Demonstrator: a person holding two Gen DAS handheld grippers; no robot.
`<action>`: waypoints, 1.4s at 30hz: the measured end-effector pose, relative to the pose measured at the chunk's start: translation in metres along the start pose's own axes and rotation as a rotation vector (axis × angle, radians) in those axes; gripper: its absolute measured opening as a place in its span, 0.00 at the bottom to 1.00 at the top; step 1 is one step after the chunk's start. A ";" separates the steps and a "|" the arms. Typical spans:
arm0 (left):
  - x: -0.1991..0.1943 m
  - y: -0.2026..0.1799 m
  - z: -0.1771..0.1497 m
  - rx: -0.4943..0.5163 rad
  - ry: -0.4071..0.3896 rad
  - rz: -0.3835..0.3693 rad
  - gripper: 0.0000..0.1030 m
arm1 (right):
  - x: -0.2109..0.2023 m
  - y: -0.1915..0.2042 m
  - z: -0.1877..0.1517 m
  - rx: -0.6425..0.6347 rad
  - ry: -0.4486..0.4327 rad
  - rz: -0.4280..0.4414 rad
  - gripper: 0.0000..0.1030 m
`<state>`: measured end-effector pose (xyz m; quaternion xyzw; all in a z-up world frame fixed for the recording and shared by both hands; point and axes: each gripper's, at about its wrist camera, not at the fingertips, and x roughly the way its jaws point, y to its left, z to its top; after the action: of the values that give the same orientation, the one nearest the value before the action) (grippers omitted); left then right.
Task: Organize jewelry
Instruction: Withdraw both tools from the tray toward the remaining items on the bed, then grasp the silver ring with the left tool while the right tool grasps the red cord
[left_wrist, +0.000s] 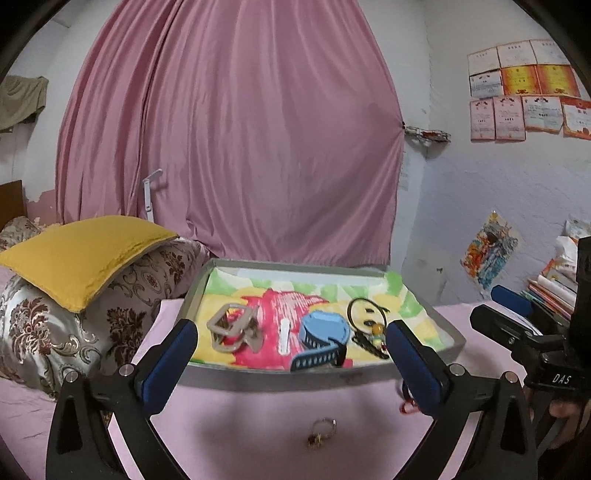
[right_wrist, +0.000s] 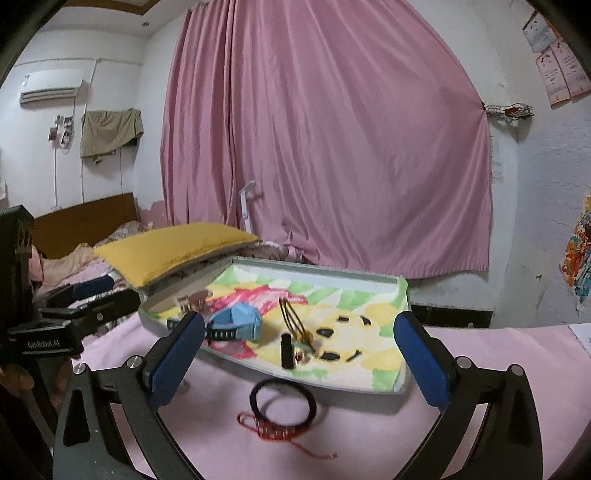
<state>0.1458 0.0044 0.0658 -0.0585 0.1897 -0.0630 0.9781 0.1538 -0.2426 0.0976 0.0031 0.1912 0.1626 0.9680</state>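
A grey tray (left_wrist: 266, 380) lined with a bright cartoon cloth sits on the pink bed. In it lie a beige hair clip (left_wrist: 232, 326), a white clip (left_wrist: 284, 336), a blue watch (left_wrist: 321, 341) and a black-and-gold necklace (left_wrist: 369, 325). My left gripper (left_wrist: 291, 354) is open and empty, just in front of the tray. A small ring (left_wrist: 322, 432) lies on the sheet below it. My right gripper (right_wrist: 299, 350) is open and empty, above a black hair tie (right_wrist: 282, 402) and a red string bracelet (right_wrist: 275, 430) in front of the tray (right_wrist: 400, 386).
A yellow pillow (left_wrist: 81, 254) on patterned cushions lies left of the tray. A pink curtain (left_wrist: 229, 129) hangs behind. Books and bags (left_wrist: 554, 284) are stacked at the right. The right gripper's body (left_wrist: 535, 343) shows at the left view's right edge.
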 end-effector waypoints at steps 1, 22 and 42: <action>-0.001 0.000 -0.001 0.000 0.009 -0.002 0.99 | -0.001 0.000 -0.002 -0.004 0.017 0.004 0.98; 0.027 -0.001 -0.044 -0.005 0.397 -0.066 0.99 | 0.037 -0.017 -0.049 0.039 0.435 0.143 0.97; 0.051 -0.010 -0.047 0.001 0.517 -0.129 0.62 | 0.071 0.013 -0.049 -0.091 0.551 0.149 0.47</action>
<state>0.1741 -0.0177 0.0049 -0.0521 0.4291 -0.1382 0.8911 0.1936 -0.2109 0.0270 -0.0706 0.4386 0.2365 0.8641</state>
